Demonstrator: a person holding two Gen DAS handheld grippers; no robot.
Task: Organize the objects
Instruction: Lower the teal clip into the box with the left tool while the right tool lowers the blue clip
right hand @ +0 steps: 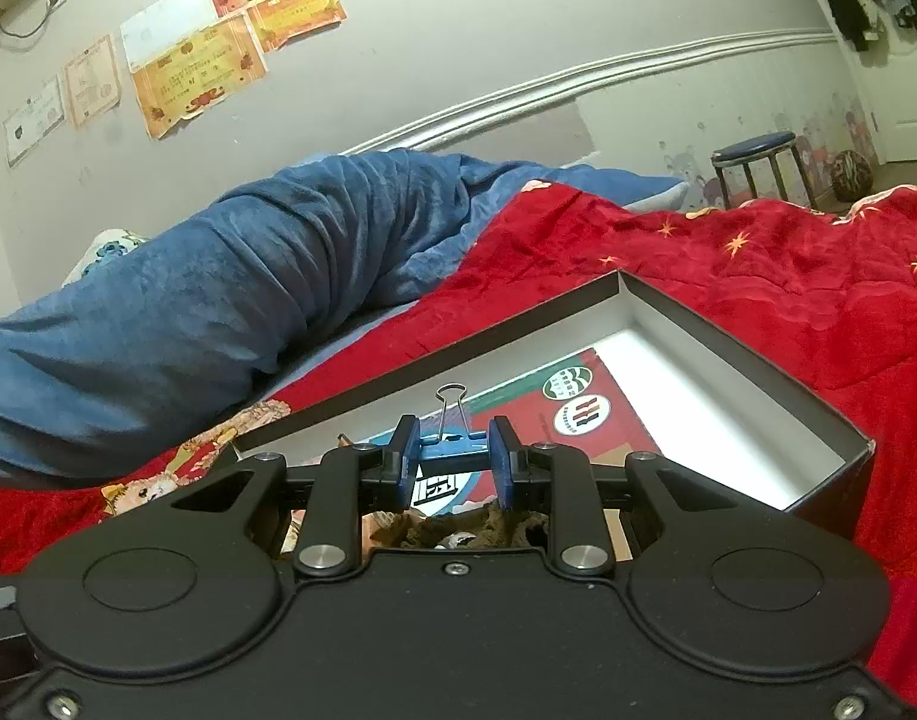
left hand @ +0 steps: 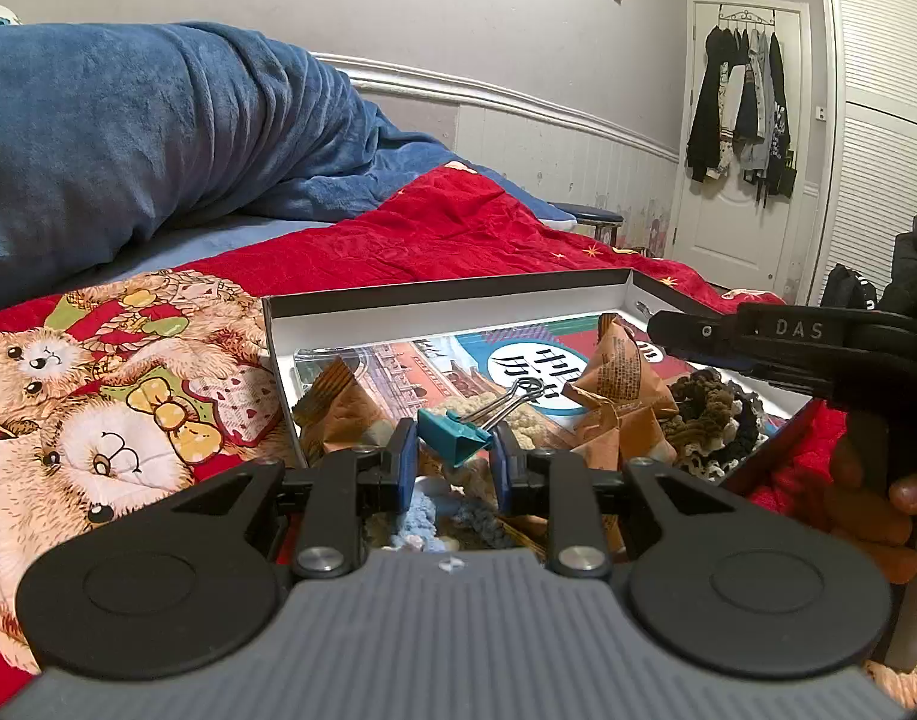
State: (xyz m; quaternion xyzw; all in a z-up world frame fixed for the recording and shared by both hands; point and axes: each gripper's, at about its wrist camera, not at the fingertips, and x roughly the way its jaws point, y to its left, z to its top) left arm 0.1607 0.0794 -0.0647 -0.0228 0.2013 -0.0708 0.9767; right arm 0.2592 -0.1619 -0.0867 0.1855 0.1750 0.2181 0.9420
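The teal binder clip (left hand: pixel 454 435) sits between the blue pads of the left gripper (left hand: pixel 452 461), body tilted, wire handles pointing forward and up; the right pad appears to touch it, but contact at the left pad cannot be confirmed. The jaws are set narrow, about the clip's width. A blue binder clip (right hand: pixel 452 449) is clamped crosswise between the pads of the right gripper (right hand: pixel 452 461), jaws closed on its ends, one wire handle standing upright ahead of them. Both clips are judged light, rigid and smooth: painted steel is likely to slip or pivot under a light pinch, and the handles swing freely, so grip the flat body faces, not the wire. Ahead of and below the left jaws lies the open box (left hand: pixel 446 300), holding brown paper packets (left hand: pixel 614 384), crocheted pieces (left hand: pixel 707 414) and a printed booklet (left hand: pixel 434 360). The box rests on a red quilt (left hand: pixel 446 228); a blue blanket (left hand: pixel 158 132) lies beyond, left of the jaws.
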